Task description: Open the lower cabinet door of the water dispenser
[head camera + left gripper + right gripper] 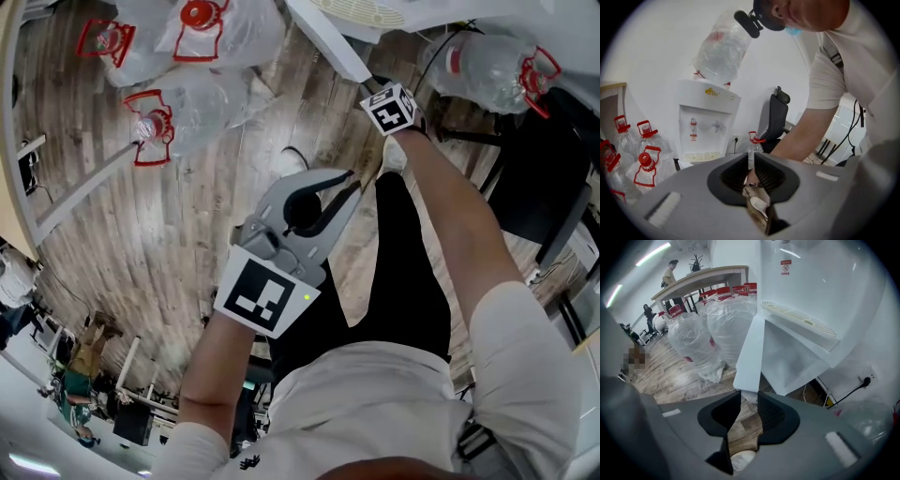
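The lower cabinet door (pixel 749 348) of the water dispenser (pixel 820 282) stood open. Its white panel angled out from the front, and the pale inside of the cabinet showed behind it. It hung below the slotted drip tray (pixel 799 319), over the wooden floor (pixel 169 225).

The right gripper (pixel 749 398) pointed steeply down at the door's lower edge. Its jaws were clamped on that edge, which filled the gap between the two tips and touched both. In the head view the door appeared as a white slab at the top (pixel 323 37), with the person's right arm (pixel 450 216) stretched out towards it.

The left gripper (pixel 349 178) was held in the air, well apart from the dispenser and beside the person's black trousers (pixel 403 272). Its jaws lay close together with only a thin slit between them and nothing in it.

Large clear water bottles (pixel 202 33) with red handles, wrapped in plastic, lay on the floor. In the left gripper view they sat to the left of the dispenser. Another bottle (pixel 724 47) stood upside down on top of the dispenser. A black office chair (pixel 776 115) stood near the dispenser's other side, against the white wall (pixel 656 42).
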A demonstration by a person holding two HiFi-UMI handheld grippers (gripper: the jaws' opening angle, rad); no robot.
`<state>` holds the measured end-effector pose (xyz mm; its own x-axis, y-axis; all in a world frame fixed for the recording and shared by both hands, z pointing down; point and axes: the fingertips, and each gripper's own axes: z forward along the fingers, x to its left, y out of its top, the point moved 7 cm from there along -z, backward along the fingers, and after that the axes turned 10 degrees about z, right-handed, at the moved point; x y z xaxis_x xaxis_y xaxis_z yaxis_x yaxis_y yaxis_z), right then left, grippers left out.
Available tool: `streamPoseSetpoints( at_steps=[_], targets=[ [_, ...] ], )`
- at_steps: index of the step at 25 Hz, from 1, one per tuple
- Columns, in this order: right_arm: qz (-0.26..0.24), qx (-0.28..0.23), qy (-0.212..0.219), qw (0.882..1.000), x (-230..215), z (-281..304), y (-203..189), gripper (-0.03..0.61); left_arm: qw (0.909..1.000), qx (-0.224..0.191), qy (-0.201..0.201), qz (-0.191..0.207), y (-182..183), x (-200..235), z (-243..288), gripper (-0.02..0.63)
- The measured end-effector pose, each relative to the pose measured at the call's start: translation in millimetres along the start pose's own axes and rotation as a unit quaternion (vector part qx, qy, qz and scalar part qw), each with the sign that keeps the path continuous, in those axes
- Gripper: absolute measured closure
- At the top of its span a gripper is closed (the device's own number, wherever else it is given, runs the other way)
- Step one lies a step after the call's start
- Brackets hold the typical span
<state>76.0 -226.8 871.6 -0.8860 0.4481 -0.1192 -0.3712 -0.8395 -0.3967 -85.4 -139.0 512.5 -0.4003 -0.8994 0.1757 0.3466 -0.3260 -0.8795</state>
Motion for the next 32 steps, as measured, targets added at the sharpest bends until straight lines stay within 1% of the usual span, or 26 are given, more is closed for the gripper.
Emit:
streamPoseSetpoints(
  at_steps=[1,4,10,20,23,27,32],
  targets=[
    [0.001,0.002,0.0,1.0,5.9,1.0,-0.2,0.473,1.0,-0.001,0.003,-0.001,-2.2,1.4,-6.2,0.552],
    [0.002,0.006,0.0,1.0,24.3,3.7,0.5,0.476,0.9999,-0.005,0.014,-0.003,-9.4,4.6,-25.3,0.552],
    [-0.008,0.014,0.008,1.0,64.3,10.5,6.1,0.503,0.9994,-0.009,0.031,-0.013,-24.0,10.7,-59.8,0.552],
    [-0.025,0.021,0.04,0.999,124.9,24.8,25.2,0.503,0.998,-0.019,0.056,-0.021,-41.0,18.5,-103.1,0.552],
    [-0.037,0.022,0.045,0.998,138.6,29.1,35.4,0.508,0.9975,-0.02,0.064,-0.025,-46.3,23.1,-114.3,0.552],
    [-0.037,0.024,0.056,0.997,153.1,39.5,42.7,0.523,0.997,-0.019,0.071,-0.025,-54.6,26.3,-124.5,0.552],
    [-0.063,0.026,0.064,0.996,172.9,41.7,60.8,0.526,0.9959,-0.027,0.081,-0.032,-59.2,32.2,-139.1,0.552]
  ],
)
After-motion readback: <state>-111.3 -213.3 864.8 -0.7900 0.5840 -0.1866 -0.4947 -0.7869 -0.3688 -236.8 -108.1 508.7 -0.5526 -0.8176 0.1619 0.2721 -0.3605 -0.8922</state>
